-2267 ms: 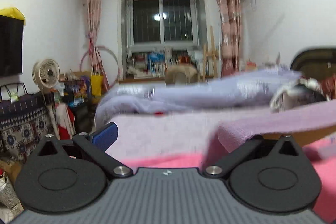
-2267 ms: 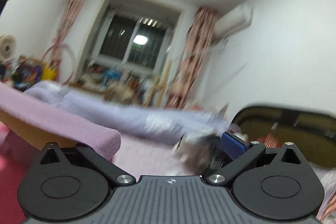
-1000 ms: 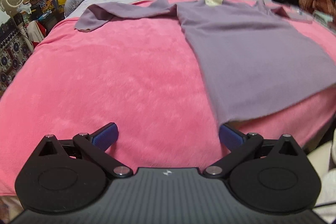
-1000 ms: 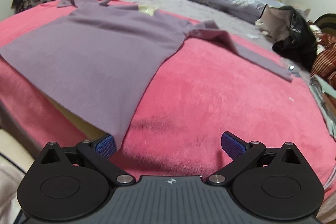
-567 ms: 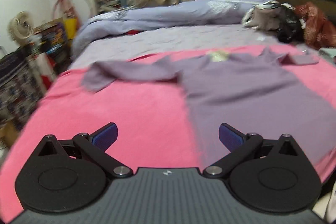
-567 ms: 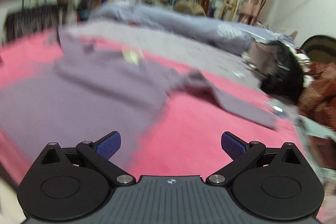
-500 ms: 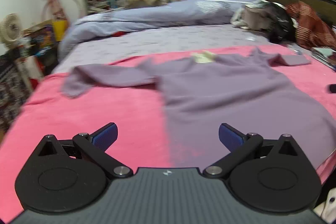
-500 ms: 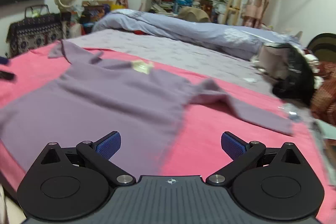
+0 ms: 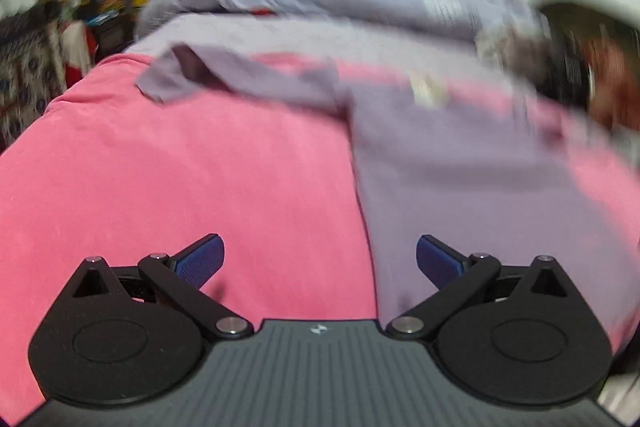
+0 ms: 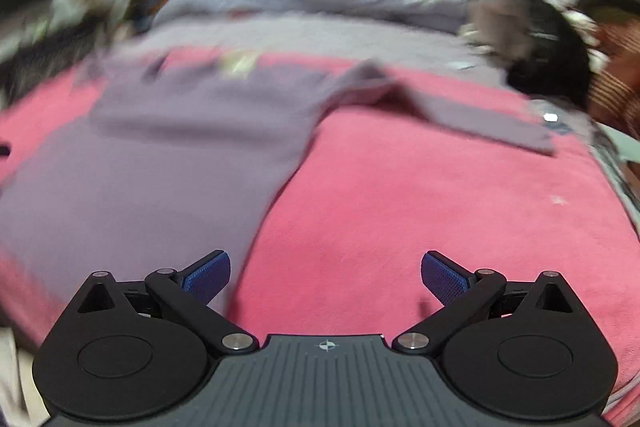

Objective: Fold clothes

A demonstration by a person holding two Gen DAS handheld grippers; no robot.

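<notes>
1. The long-sleeved mauve knit sweater (image 9: 472, 187) lies spread flat, front down or up I cannot tell, on the fleecy pink blanket (image 9: 180, 179), with both sleeves stretched out sideways and a pale label near the neckline at the far end. As it lies, it is unfolded.

2. The left gripper (image 9: 320, 259) has its 2 blue-padded fingers spread wide and holds nothing. The right gripper (image 10: 326, 273) is likewise wide apart and empty.

3. Judged from this, the work is to take hold of the sweater for a fold. Whether sleeve or hem comes next, the pictures do not settle.

4. To do it well: pinch only 1 layer at a clear edge, keep both grips level, lift low so the knit does not drag the blanket, and lay the fold square to the side seam.

5. In the left wrist view, the sweater's body runs from 12 to 3 o'clock of the fingers, its side edge just inside the right pad; 1 sleeve (image 9: 224, 75) reaches toward 11 o'clock.

6. In the right wrist view, the body lies at 10 to 12 o'clock, its edge by the left pad; the other sleeve (image 10: 460, 111) stretches toward 1 o'clock.

7. Both views are motion-blurred, so fine creases cannot be read.
</notes>
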